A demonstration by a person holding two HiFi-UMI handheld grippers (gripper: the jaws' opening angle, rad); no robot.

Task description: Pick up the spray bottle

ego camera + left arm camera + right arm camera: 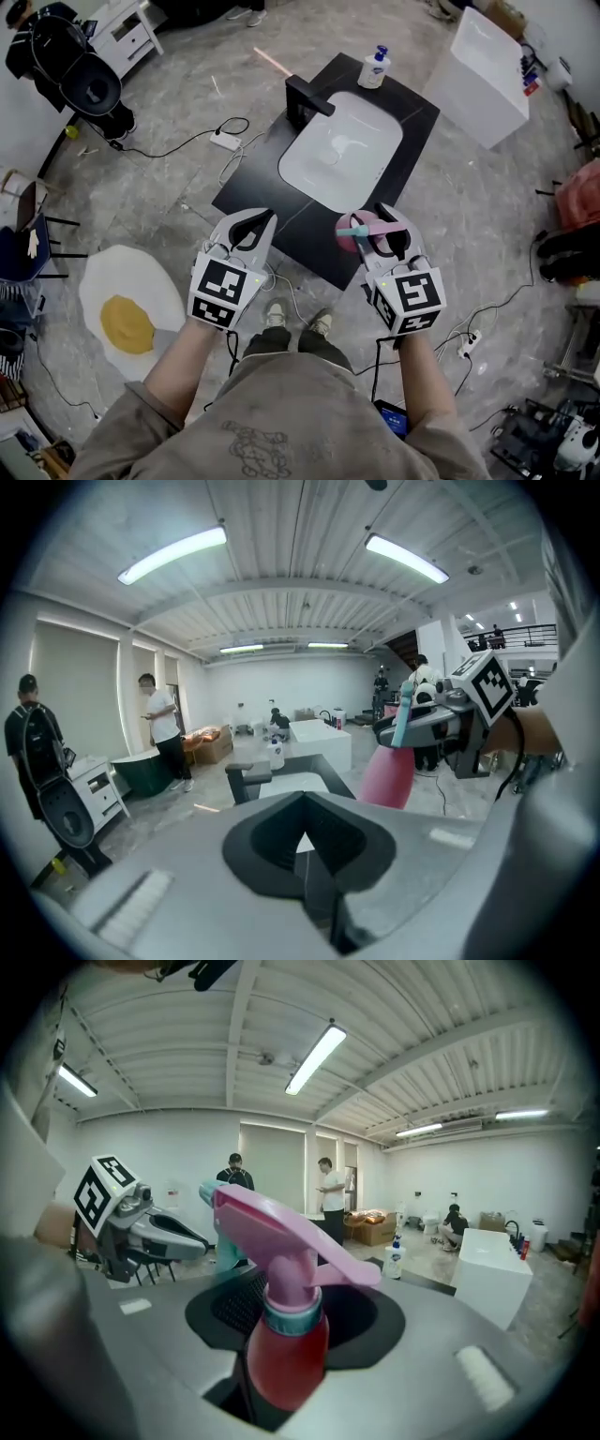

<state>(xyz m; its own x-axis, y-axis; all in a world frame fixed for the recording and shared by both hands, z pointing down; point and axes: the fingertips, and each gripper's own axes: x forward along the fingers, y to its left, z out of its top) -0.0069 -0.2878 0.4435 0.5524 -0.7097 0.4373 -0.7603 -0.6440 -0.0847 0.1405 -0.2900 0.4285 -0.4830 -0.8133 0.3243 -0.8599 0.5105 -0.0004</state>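
The spray bottle (354, 229) has a red-pink body, a teal collar and a pink trigger head. My right gripper (384, 228) is shut on it and holds it upright above the near edge of the black counter (258, 202). In the right gripper view the spray bottle (286, 1344) stands between the jaws, its trigger head pointing right. My left gripper (249, 228) hovers at the same height to the left, shut with nothing in it. From the left gripper view the spray bottle (387, 771) hangs under the right gripper (441, 714), off to the right.
A white basin (342, 150) is set in the counter, with a black faucet (305, 98) at its left and a soap bottle (375, 67) at the far edge. A white box (487, 75), an egg-shaped rug (127, 300) and floor cables surround it. Two people (159, 728) stand far off.
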